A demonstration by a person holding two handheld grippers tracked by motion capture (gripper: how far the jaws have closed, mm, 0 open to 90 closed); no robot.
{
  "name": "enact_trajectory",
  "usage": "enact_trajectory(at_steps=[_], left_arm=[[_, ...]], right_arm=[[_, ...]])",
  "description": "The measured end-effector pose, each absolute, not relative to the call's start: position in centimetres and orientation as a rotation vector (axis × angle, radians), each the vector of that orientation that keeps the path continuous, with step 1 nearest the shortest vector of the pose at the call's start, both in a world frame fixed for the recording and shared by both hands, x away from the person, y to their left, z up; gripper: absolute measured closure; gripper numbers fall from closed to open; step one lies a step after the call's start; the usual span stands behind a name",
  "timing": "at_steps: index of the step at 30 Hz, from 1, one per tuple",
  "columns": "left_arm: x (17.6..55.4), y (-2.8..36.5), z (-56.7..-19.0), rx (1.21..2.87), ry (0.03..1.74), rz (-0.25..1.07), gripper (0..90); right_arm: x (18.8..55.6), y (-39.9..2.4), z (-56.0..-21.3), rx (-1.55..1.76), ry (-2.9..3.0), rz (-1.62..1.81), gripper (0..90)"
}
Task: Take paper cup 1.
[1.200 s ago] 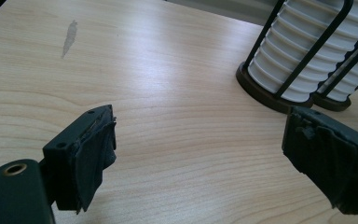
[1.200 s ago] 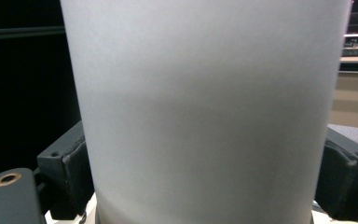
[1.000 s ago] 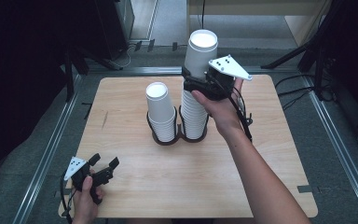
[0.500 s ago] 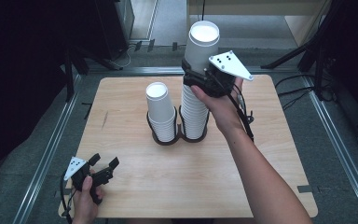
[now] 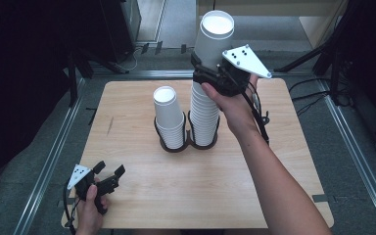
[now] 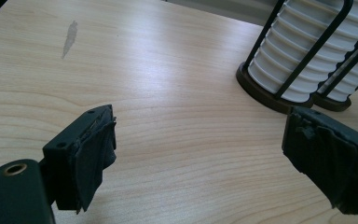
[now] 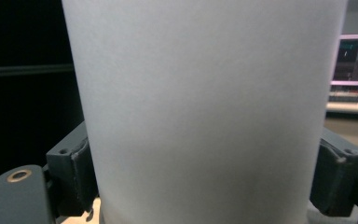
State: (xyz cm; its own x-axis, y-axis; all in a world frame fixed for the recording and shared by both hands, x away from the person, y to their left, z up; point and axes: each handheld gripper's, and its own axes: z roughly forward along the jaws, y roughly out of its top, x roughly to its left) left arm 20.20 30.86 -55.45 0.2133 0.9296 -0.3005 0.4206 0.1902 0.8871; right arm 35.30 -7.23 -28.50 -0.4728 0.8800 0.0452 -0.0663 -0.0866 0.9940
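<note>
We hold the top cup upright in our right gripper, jaws clamped on its sides, directly above the taller stack in the wire rack. The shorter stack stands just to its left. Our left gripper rests open and empty near the table edge, well away.

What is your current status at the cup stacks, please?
Right gripper jaws just closed on top white paper cup of taller stack. Left gripper open, empty, low over wooden table. Shorter stack beside it. Nothing in the way.
</note>
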Motion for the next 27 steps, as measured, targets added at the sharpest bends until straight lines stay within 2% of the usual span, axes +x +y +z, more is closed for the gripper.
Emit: enact_trajectory(at_steps=[27], left_arm=[[20.2,30.9,-55.4,1.406,1.384,0.601,13.3]], right_arm=[[33.5,-10.0,-26.1,0.879,1.347,1.727,13.7]])
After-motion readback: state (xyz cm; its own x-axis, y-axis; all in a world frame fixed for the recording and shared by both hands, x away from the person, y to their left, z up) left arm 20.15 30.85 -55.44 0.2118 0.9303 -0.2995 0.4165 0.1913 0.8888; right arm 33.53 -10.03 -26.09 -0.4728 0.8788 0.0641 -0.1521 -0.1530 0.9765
